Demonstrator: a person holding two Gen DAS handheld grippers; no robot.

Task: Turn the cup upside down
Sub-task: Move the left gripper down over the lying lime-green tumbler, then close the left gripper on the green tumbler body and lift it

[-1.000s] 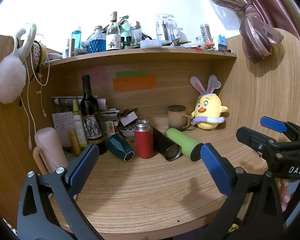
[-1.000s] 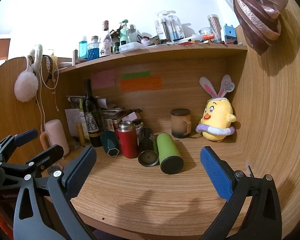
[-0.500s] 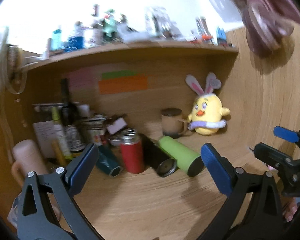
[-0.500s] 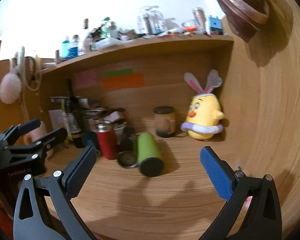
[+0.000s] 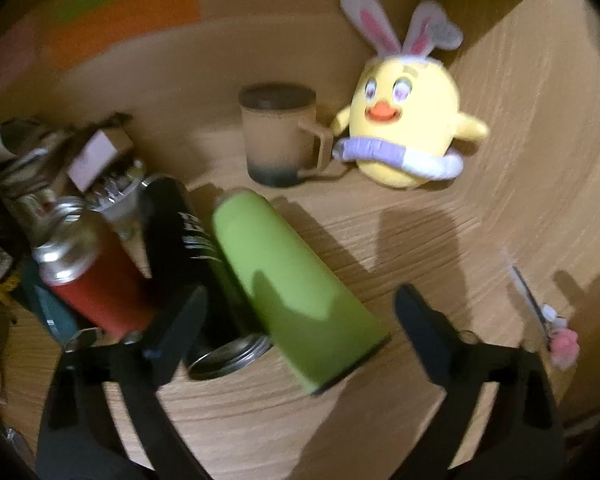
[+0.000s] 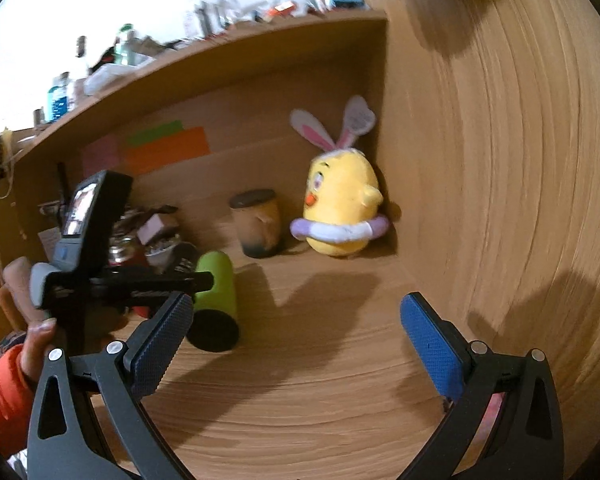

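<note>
The left claw [image 5: 296, 316] hangs spread wide and empty just above the green cup [image 5: 292, 288], which lies on its side on the desk [image 5: 420, 240] beside a black bottle [image 5: 188, 248], apparently lining up a grip, while the right claw [image 6: 296, 340], also spread wide, waits nearby.

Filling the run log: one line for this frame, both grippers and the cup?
left gripper: open, around green cup, no contact | right gripper: open, empty | cup: on its side on desk | flip: not started
</note>
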